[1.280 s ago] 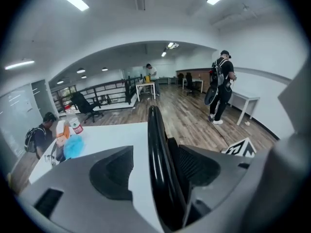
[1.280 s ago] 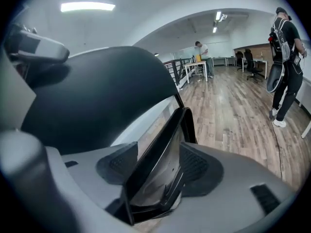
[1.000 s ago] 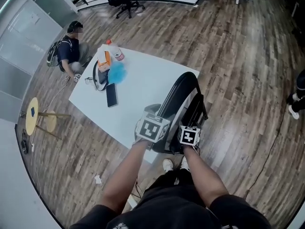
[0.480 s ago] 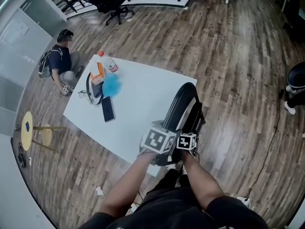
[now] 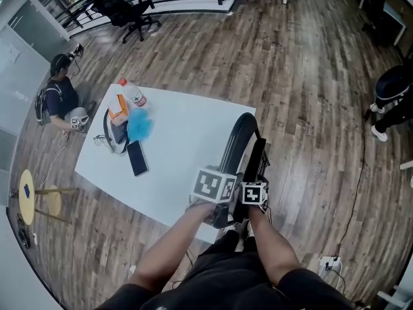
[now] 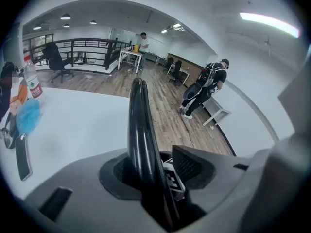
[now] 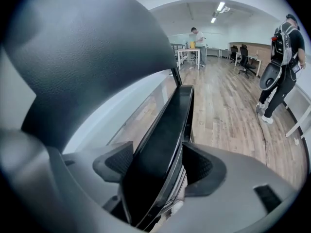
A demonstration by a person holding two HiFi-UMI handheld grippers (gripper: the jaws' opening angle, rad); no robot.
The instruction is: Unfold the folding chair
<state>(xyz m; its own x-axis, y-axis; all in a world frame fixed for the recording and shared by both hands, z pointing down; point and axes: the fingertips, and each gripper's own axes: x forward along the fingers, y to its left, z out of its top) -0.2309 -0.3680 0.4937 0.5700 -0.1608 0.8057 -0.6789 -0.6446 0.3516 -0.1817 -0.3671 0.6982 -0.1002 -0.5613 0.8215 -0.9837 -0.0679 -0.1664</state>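
The plank floor (image 5: 310, 76) fills the head view. The white desk (image 5: 187, 141) lies left of centre, and the folding chair (image 5: 235, 141) stands folded and upright against the desk's 4 o'clock edge, straight ahead of the person. The left gripper (image 6: 153, 169) has just been closing round the chair's curved black tube; its fingers straddle the tube but are not yet clamped, with a gap showing on one side. The right gripper (image 7: 156, 165) grasps the flat black panel, which fills the space between its fingers although they have just been easing wider. The likely failure is the tube slipping from the loose left hold as the halves are pulled apart, so the chair tips or snaps back. A panel swung toward 9 o'clock would strike the desk edge. Open floor lies from 12 to 3 o'clock of the chair. A standing person (image 5: 393, 95) is well apart at 3 o'clock, and a cable and socket (image 5: 329, 261) lie at 5 o'clock. The phone (image 5: 135, 158) rests well clear on the desk.
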